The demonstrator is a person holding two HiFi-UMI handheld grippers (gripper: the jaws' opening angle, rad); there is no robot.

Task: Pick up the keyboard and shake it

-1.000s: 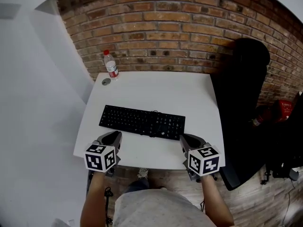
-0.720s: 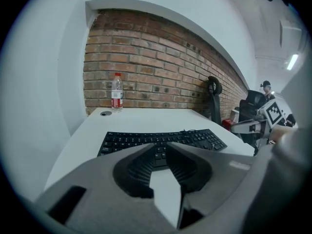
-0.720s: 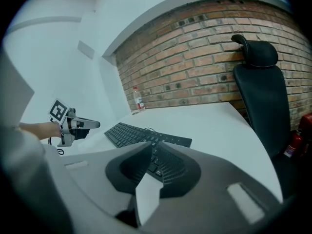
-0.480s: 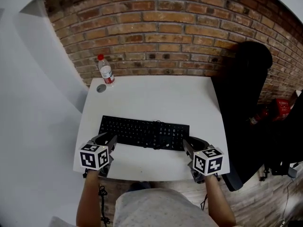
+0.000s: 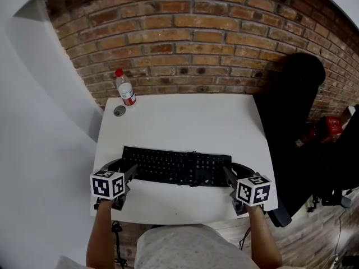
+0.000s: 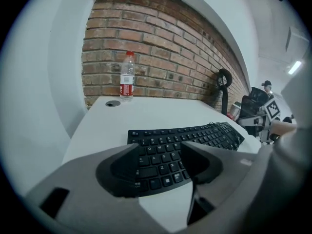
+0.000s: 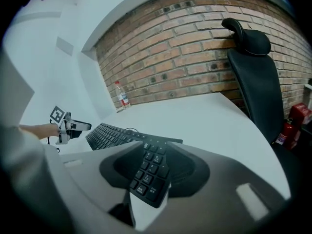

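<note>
A black keyboard [image 5: 176, 167] lies flat on the white table [image 5: 185, 119], near its front edge. My left gripper [image 5: 128, 170] is at the keyboard's left end. Its jaws are opening, and in the left gripper view [image 6: 162, 147] the keys [image 6: 195, 135] show in the gap between them, with no pad pressing. My right gripper [image 5: 229, 172] is at the right end, jaws also opening. In the right gripper view [image 7: 153, 152] the number-pad end [image 7: 148, 172] lies between the two jaws, and the rest of the keyboard [image 7: 112, 134] runs off to the left.
A plastic water bottle [image 5: 125, 88] stands at the table's back left corner, beside a round grey cable hole [image 5: 119, 111]. A black office chair [image 5: 291, 111] stands against the table's right side. A brick wall runs behind. A red object [image 5: 331, 126] is on the floor at the right.
Both grippers have moved forward from the table's front edge to the keyboard's two ends. Their jaws, shut a second ago, now stand apart.
</note>
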